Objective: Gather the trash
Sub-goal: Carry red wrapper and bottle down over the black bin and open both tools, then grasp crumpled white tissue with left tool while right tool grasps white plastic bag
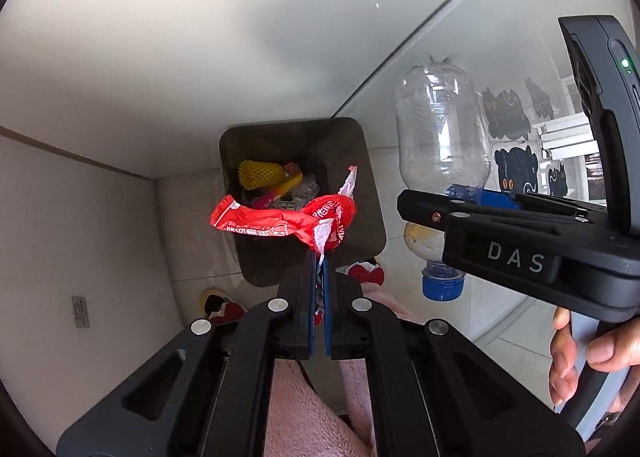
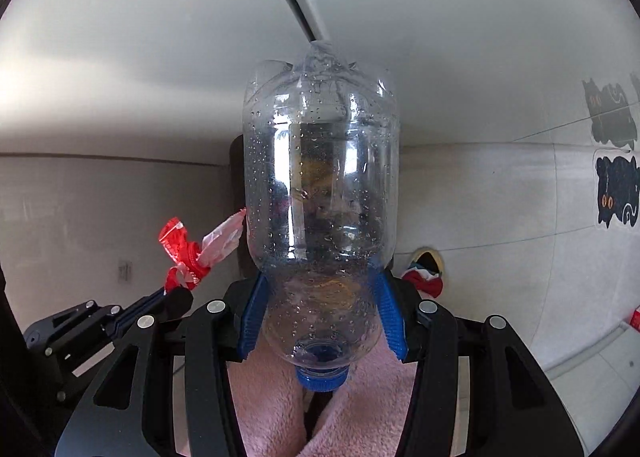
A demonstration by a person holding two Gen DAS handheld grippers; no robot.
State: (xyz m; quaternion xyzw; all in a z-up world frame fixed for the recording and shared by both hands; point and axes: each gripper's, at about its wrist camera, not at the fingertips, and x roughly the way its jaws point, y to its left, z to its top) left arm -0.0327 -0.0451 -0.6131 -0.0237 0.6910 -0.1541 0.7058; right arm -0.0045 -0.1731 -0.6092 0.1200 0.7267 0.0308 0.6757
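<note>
My left gripper (image 1: 319,257) is shut on a crumpled red and white wrapper (image 1: 280,223) and holds it over the open top of a dark bin (image 1: 360,177). The bin holds a yellow foam net (image 1: 256,173) and other scraps. My right gripper (image 2: 322,297) is shut on a clear plastic bottle (image 2: 320,177) with a blue cap (image 2: 322,379), held cap toward the camera. In the left wrist view the bottle (image 1: 440,137) and right gripper (image 1: 452,203) hang just right of the bin. The wrapper (image 2: 188,253) and left gripper (image 2: 170,293) show at left in the right wrist view.
The bin stands on a pale tiled floor (image 1: 400,165) in a corner between white walls (image 1: 80,217). Pink fleece-clad legs (image 1: 304,409) and red and white slippers (image 1: 224,307) are below the grippers. Black cat stickers (image 2: 616,189) are on the right wall.
</note>
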